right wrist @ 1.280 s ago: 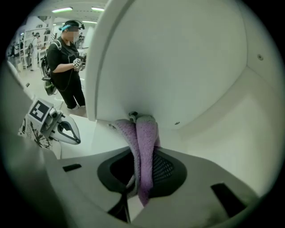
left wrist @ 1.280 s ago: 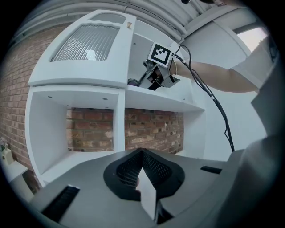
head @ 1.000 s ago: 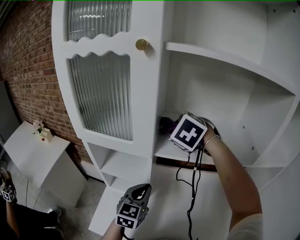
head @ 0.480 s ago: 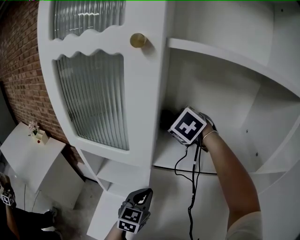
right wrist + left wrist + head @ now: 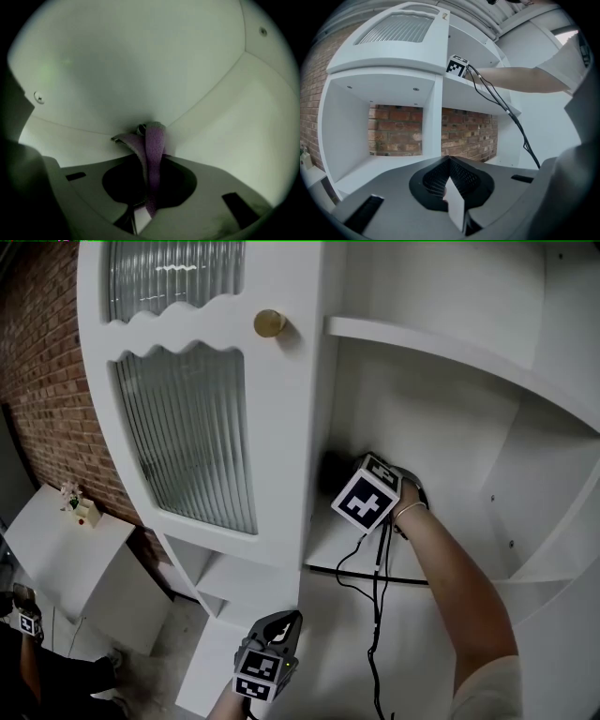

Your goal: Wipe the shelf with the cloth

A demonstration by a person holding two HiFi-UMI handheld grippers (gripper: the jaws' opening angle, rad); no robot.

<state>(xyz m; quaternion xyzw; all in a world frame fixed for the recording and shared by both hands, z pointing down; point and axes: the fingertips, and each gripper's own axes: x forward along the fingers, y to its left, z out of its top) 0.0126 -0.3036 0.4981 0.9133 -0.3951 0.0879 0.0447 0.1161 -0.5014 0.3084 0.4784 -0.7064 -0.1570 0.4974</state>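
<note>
The purple cloth [image 5: 153, 140] is pinched in my right gripper [image 5: 149, 133], which is shut on it. The cloth's front end is pushed against the spot where the white panels of the shelf compartment meet. In the head view the right gripper's marker cube [image 5: 367, 500] is deep in the back left corner of the open shelf [image 5: 342, 542], and the cloth shows as a dark patch [image 5: 330, 471] beyond it. My left gripper [image 5: 281, 626] hangs low in front of the cabinet, shut with nothing in it [image 5: 450, 161].
A ribbed-glass door [image 5: 187, 427] with a gold knob [image 5: 269, 323] stands just left of the compartment. Another shelf board [image 5: 422, 352] is above. A black cable [image 5: 377, 615] hangs from the right gripper. Lower open shelves [image 5: 384, 159] back onto a brick wall. A small white table [image 5: 56, 549] stands at the lower left.
The right gripper has slid the cloth slightly left, further into the back corner of the shelf. The left gripper has stayed low and shut.
</note>
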